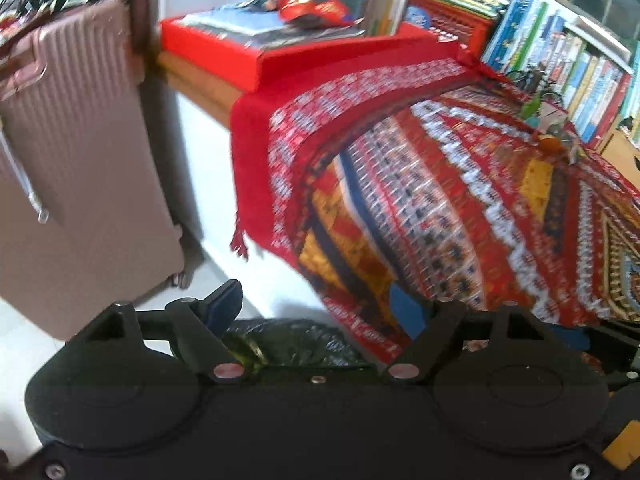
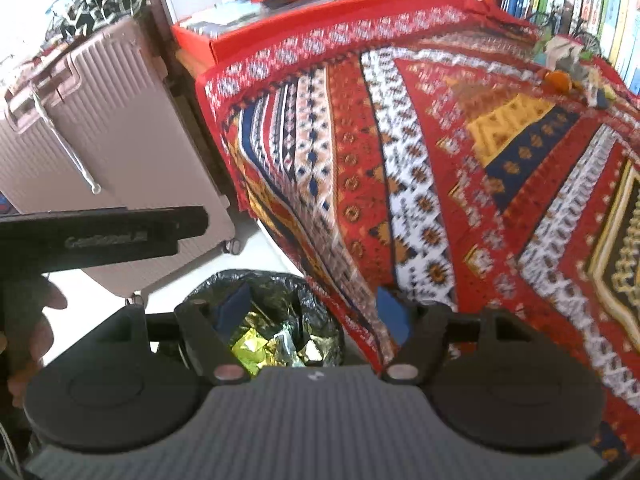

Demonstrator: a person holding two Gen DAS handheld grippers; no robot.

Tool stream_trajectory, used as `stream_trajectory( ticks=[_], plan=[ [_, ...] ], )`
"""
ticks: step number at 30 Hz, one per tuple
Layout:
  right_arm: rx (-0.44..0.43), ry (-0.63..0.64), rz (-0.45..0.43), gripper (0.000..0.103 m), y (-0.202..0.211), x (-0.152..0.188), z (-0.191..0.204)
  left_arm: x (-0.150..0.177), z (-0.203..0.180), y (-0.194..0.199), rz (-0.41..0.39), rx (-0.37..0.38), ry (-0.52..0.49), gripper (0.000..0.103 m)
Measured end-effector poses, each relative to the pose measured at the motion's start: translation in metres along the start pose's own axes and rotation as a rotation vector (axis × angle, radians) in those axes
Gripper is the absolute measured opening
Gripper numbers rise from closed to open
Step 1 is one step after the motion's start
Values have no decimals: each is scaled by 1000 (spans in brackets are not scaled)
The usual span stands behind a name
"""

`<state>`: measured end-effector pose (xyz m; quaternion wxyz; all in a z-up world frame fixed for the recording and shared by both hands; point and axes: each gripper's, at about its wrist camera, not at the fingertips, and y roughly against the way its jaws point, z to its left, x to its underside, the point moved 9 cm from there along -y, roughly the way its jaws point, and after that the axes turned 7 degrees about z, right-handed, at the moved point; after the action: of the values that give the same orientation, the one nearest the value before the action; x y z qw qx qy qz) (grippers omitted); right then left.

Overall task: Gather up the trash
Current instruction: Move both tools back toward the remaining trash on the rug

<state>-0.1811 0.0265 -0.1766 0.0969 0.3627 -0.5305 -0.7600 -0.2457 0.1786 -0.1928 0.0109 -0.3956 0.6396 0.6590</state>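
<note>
your right gripper is spread wide with nothing between its blue pads, and it hangs right over the black-lined trash bin at 6 o'clock, where crumpled gold and silver foil wrappers already sit. your left gripper is just as wide open and just as empty, with only the dark bin liner showing low between its fingers. from here the risk is mostly in the reach. the patterned cloth drapes off the table edge close beside the bin at 3 o'clock, so a low swing could snag the fringe and drag the cloth, and everything on it, toward the floor. the pink suitcase stands near at 9 o'clock, and your left gripper crosses in front of it in the right view, so the two tools could knock if you turn fast. farther out, at about 1 o'clock, a small heap of scraps lies on the cloth in front of the row of books; it is blurred, so i cannot tell trash from keepsake, and a hasty pinch may take cloth with it. the red wrappers on the red box at 12 o'clock sit on loose papers that could slide.
</note>
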Motion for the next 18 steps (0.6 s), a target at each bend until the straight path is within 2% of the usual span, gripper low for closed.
stream_trajectory(
  ticks=[8,18],
  plan=[
    [4,-72,-59,82,47,-15,-33,-38,-44,30,-75,47,-103,84],
    [127,-210,-146,83,96,-49,-116,-87,-133,31,-123,138,-250,85]
  ],
)
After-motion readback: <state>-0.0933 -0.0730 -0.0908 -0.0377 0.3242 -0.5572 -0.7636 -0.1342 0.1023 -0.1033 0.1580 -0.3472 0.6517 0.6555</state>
